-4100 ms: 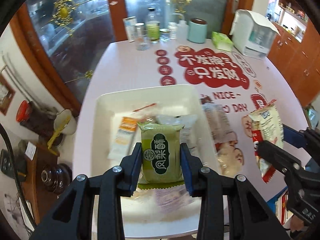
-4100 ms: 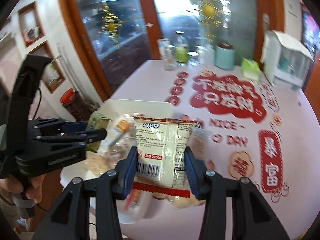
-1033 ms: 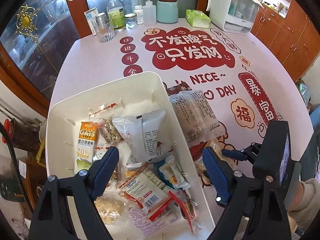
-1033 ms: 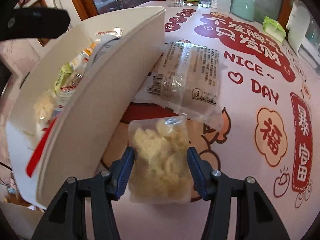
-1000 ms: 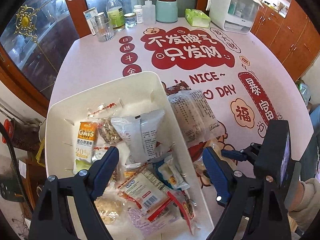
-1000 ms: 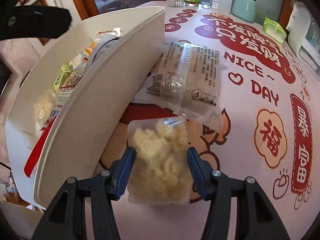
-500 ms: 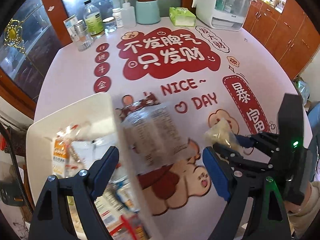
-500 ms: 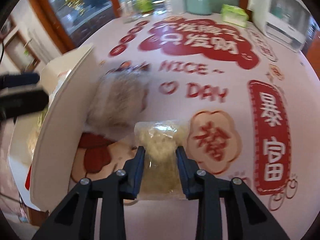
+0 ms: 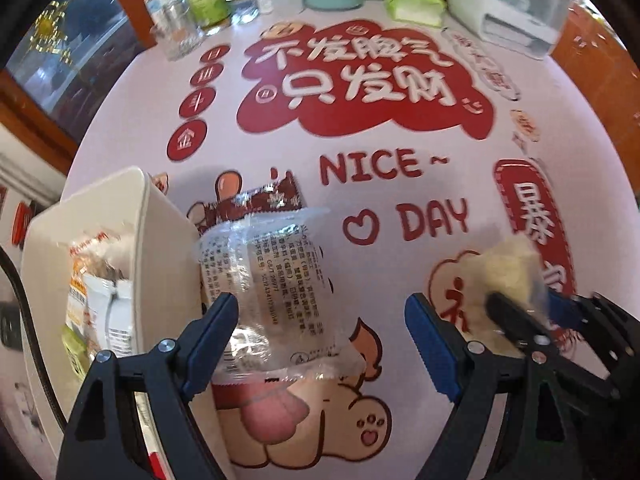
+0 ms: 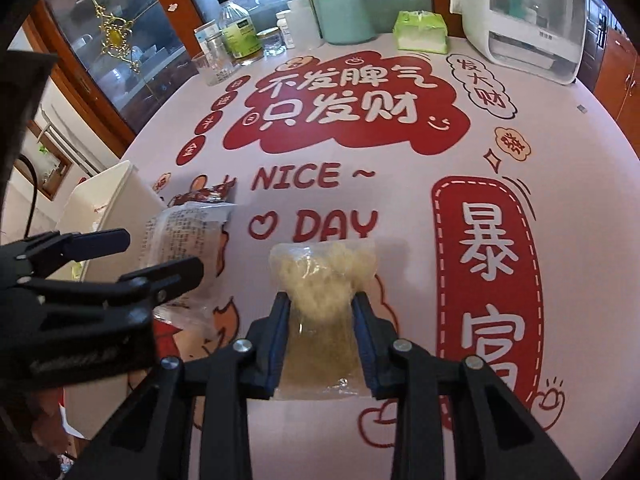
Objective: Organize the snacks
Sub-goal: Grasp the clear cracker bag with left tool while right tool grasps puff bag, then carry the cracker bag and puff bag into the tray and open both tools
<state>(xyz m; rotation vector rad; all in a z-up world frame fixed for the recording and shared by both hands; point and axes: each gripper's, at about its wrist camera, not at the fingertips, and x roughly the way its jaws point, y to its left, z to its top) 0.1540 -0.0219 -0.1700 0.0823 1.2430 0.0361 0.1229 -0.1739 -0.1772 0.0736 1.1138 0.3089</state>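
Observation:
My right gripper (image 10: 322,304) is shut on a clear bag of pale yellow snack (image 10: 322,276) and holds it above the table; the bag also shows in the left wrist view (image 9: 510,264). My left gripper (image 9: 322,316) is open and empty, low over a clear printed snack packet (image 9: 276,284) that lies on the table beside the white bin (image 9: 156,248). A dark red packet (image 9: 260,200) lies partly under the clear packet. The bin holds several snack packs (image 9: 94,292).
The round table has a pink cloth with red lettering (image 10: 340,108). Bottles, jars and a glass (image 10: 236,40) stand at the far edge, with a teal canister (image 10: 346,16), a green tissue pack (image 10: 420,32) and a white appliance (image 10: 528,20).
My right gripper has closed on the pale yellow snack bag and lifted it off the table. My left gripper has swung right from over the bin to over the clear packet.

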